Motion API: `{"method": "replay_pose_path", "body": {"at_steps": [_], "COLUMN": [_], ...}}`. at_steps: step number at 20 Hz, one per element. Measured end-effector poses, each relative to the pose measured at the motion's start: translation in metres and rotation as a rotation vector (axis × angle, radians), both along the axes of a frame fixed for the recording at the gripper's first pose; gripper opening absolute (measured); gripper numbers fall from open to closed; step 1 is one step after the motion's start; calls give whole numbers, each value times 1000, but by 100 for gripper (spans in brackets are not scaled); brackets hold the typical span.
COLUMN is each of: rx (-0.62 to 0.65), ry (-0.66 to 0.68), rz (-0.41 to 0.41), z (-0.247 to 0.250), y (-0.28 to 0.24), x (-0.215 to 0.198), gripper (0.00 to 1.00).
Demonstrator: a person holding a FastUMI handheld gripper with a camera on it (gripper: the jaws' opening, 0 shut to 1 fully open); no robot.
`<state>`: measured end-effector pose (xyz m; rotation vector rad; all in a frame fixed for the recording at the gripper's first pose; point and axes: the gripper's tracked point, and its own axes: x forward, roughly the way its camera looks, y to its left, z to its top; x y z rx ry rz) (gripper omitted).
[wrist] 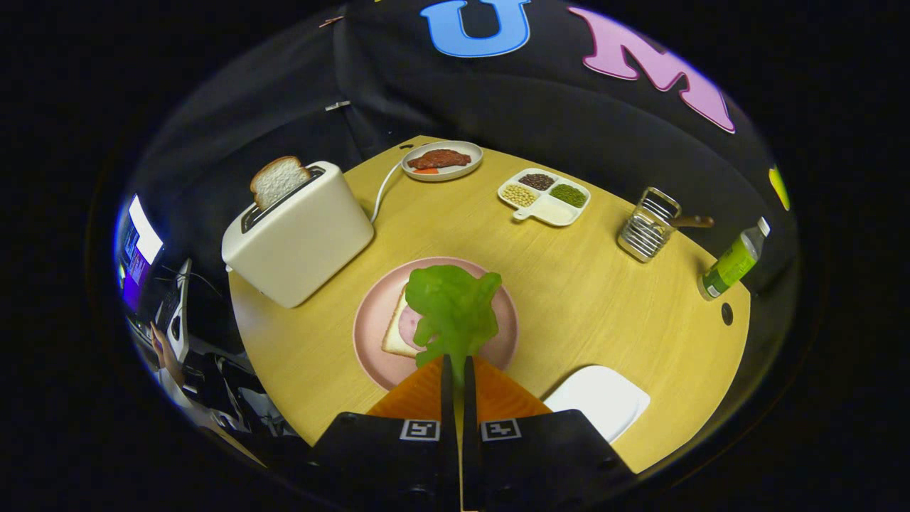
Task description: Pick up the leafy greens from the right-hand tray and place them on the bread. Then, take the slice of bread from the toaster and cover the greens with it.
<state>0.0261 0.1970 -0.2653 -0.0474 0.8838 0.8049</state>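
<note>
The gripper view rides just behind the two orange fingers (424,390), looking forward and steeply down — close over the round light-wood tabletop (604,299), towards the booth's black cloth wall (540,121).

Recording booth: black cloth wall (498,99)

Gripper (455,366) seen from behind, pointing forward and a little downward, held above the table level. Two orange fingers (419,395) drawn almost fully together, with only a thin slit left between them. Clamped on the stem end of the greens (453,307), both fingertips pressing on it from left and right. Leaf carried just ahead of the tips, hanging free. Black finger bases with square markers side by side, nearly touching.
</note>
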Motion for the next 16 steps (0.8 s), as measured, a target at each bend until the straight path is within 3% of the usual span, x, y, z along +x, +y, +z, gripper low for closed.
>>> {"method": "replay_pose_path", "body": {"at_steps": [10,11,15,16], "rx": [-38,-60,-82,-84], "ry": [9,2,-3,-10], "rz": [-6,-28,-51,-55], "z": [-13,-17,-23,-22], "y": [35,31,31,29], "x": [10,15,20,22], "gripper": [8,16,87,89]}}
